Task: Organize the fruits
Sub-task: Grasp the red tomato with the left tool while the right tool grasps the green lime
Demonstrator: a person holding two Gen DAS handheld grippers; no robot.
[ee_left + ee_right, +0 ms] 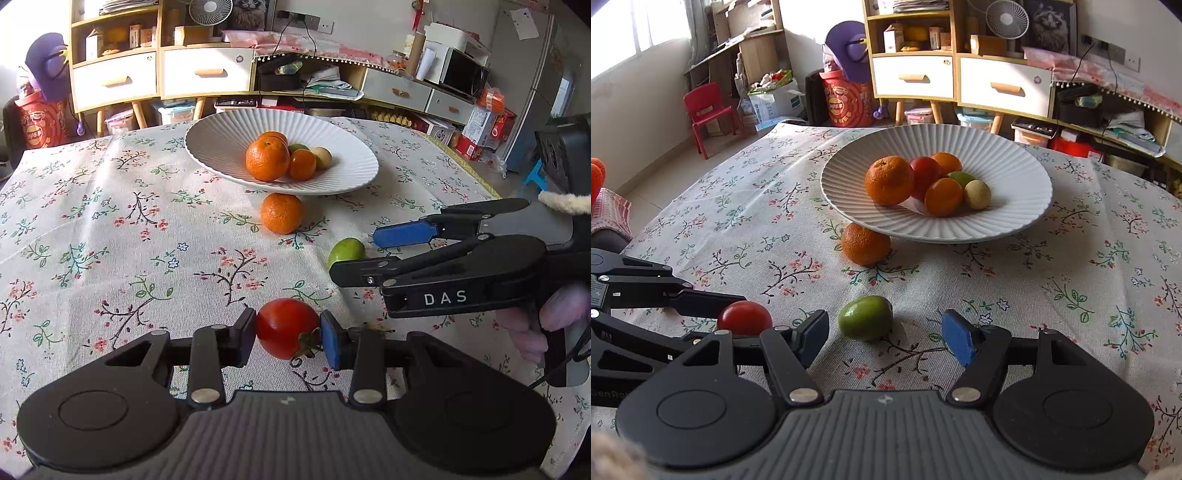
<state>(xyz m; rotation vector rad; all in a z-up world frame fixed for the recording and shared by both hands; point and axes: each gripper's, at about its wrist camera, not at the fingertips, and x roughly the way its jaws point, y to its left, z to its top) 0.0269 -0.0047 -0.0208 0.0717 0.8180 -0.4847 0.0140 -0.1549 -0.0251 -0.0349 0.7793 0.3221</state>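
Observation:
My left gripper (288, 334) is shut on a red tomato (287, 328), which also shows in the right wrist view (744, 317), low over the floral tablecloth. My right gripper (886, 338) is open, its jaws on either side of a green lime (865, 316) that lies on the cloth; the lime also shows in the left wrist view (346, 250). A white ribbed plate (1015, 155) farther back holds several oranges, a tomato, a lime and a yellowish fruit. A loose orange (865, 243) lies against the plate's front rim.
The table carries a floral cloth (110, 229). Behind it stand a wooden shelf unit with white drawers (118, 79), a fan, boxes and a red child's chair (707, 110). The table's right edge drops off near a fridge (535, 92).

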